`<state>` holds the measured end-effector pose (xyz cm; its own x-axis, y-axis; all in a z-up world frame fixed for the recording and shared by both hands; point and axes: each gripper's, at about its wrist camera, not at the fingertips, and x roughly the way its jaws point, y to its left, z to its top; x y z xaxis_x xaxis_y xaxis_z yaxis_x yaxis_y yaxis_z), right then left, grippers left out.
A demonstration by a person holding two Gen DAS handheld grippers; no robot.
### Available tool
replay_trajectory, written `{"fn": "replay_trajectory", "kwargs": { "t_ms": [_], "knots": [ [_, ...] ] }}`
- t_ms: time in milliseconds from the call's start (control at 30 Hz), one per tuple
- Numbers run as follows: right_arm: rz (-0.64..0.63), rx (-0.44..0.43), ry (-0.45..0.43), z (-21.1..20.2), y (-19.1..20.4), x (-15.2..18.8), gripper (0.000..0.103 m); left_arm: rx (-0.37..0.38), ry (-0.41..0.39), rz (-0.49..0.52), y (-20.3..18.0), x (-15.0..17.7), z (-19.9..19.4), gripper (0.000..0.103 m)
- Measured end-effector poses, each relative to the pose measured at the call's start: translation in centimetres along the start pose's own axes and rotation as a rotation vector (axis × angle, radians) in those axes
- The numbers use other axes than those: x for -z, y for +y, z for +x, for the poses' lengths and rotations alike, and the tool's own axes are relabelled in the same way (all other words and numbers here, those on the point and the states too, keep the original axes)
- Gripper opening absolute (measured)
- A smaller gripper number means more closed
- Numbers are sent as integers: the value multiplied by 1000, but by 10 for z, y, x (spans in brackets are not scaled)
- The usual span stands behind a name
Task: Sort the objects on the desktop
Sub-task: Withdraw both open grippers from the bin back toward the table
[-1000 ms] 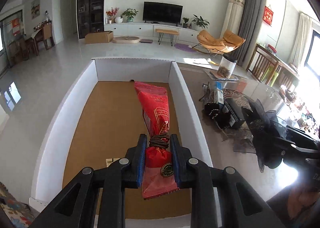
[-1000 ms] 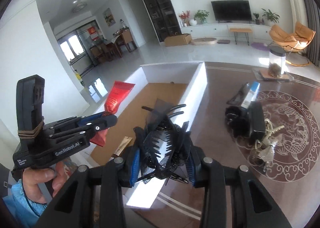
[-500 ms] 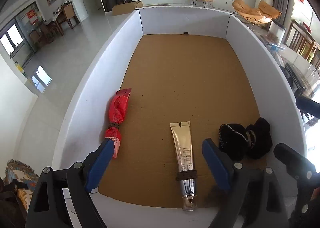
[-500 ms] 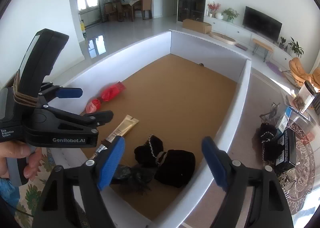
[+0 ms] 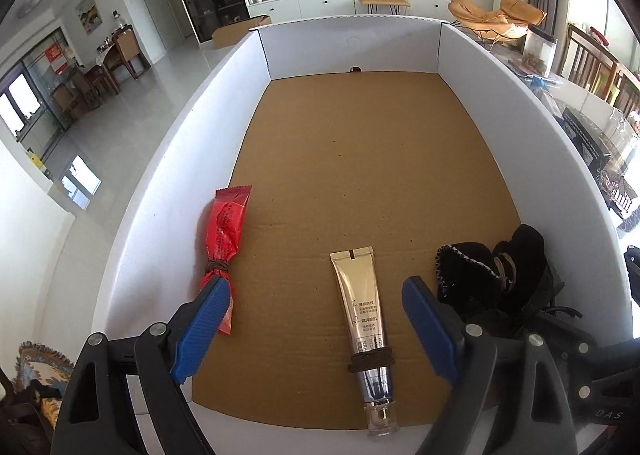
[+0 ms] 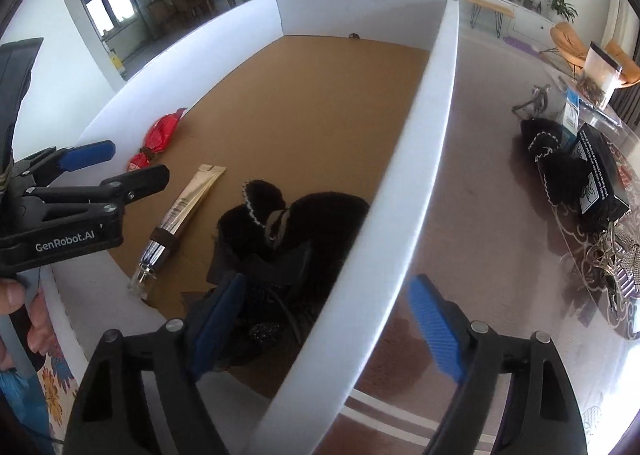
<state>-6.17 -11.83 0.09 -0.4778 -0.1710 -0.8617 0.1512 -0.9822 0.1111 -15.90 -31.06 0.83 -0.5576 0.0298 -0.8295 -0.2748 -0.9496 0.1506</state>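
Red packet [image 5: 225, 241] beside gold tube [image 5: 362, 307]

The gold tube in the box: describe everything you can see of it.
The gold tube is a slim squeeze tube, glossy gold at its flat crimped end, shading to silver toward a clear cap, with small print on its body. A dark band is wound around it near the cap. It lies flat on the brown floor of the white-walled box, cap at the near wall, apart from the other items. Nothing grips it.

White "GenRobot.AI" lettering on the black plastic body of the left gripper [image 6: 96, 167]. Faint "DAS" on black plastic housing [image 5: 608, 414] at lower right. Print on gold squeeze tube [image 5: 360, 295]: too small to read.
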Motion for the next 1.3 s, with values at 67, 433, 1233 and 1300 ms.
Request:
{"fn": "replay_trajectory", "kwargs": {
  "t_ms": [67, 433, 1233, 1300],
  "knots": [
    [16, -4, 7, -1, 2, 2, 71, -25, -4, 15, 1, 2, 0, 86],
    [157, -86, -112, -27, -15, 13, 83, -2, -40, -78, 17, 5, -13, 87],
    [370, 343, -22, -56, -277, 136, 103, 322, 66, 291, -320, 5, -4, 100],
    [338, 333, -27, -53, -282, 132, 103, 309, 80, 231, -310, 3, 21, 103]
  ]
}}
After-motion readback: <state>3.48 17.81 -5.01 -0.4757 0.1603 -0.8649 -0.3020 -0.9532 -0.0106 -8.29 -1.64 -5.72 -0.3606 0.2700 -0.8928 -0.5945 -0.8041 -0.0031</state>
